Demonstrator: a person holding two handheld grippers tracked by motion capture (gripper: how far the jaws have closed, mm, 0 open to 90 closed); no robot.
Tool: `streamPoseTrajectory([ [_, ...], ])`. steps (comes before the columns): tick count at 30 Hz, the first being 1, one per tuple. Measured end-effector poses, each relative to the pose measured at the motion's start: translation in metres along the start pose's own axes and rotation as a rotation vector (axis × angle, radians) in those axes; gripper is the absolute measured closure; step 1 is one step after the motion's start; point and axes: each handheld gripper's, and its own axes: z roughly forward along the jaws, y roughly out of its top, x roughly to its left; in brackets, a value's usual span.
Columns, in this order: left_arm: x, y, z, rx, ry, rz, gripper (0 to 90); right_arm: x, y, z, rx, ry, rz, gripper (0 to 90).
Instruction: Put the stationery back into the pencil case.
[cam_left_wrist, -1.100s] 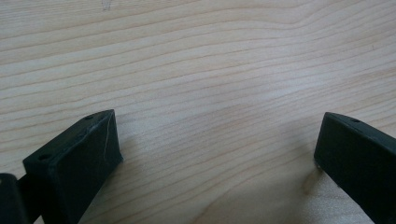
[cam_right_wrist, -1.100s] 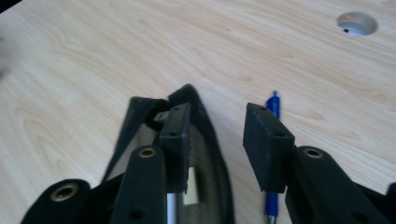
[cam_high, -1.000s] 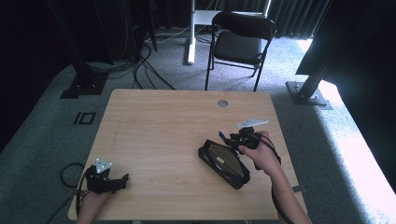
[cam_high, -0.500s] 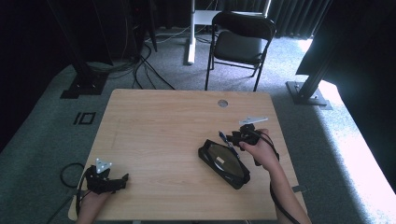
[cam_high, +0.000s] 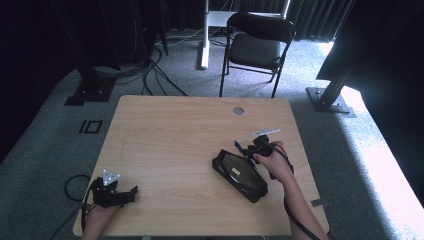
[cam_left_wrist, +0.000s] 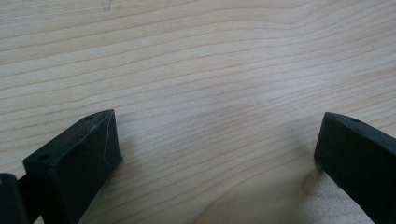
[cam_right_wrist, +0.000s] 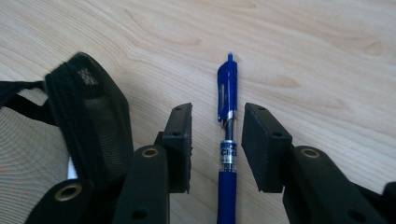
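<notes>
We see our right gripper (cam_right_wrist: 214, 144) lowered over a blue pen (cam_right_wrist: 227, 140) that lies flat on the wooden bench (cam_right_wrist: 327, 56), with one black jaw on either side of the pen's barrel; the jaws stand slightly apart with a narrow gap on both sides, so they straddle the pen without yet pinching it. The pen's clip end points away from us along the jaws, and its clear middle section carries a printed label that sits between the pads. Just to the left of the jaws in the right gripper view lies a black mesh pouch (cam_right_wrist: 88, 116), its rounded edge close beside the left jaw but apart from the pen. In the high view the right gripper (cam_high: 248, 149) sits at the right half of the bench (cam_high: 170, 145), at the far upper corner of the mesh pouch (cam_high: 240, 175), which lies slantwise, and the pen (cam_high: 237, 145) shows as a small blue sliver at the gripper's tip. Our left gripper (cam_high: 127, 192) rests near the front left corner of the bench, well apart from the pouch, and the left gripper view shows its jaws (cam_left_wrist: 210, 158) spread wide over bare wood with nothing between them
</notes>
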Motion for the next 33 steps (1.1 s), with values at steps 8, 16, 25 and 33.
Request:
streamPoseTrajectory([
  [8,0.0,0.0,0.0,0.0,0.0,0.0,0.6,-0.004,-0.005,0.014,0.054,-0.032,-0.005,64.5],
  [16,0.0,0.0,0.0,0.0,0.0,0.0,0.6,-0.003,-0.006,0.022,0.072,-0.043,-0.015,66.8],
  [25,0.0,0.0,0.0,0.0,0.0,0.0,0.6,-0.003,-0.008,0.029,0.089,-0.059,-0.037,70.1],
  [33,0.0,0.0,0.0,0.0,0.0,0.0,0.6,-0.002,-0.008,0.031,0.077,-0.091,-0.045,76.3],
])
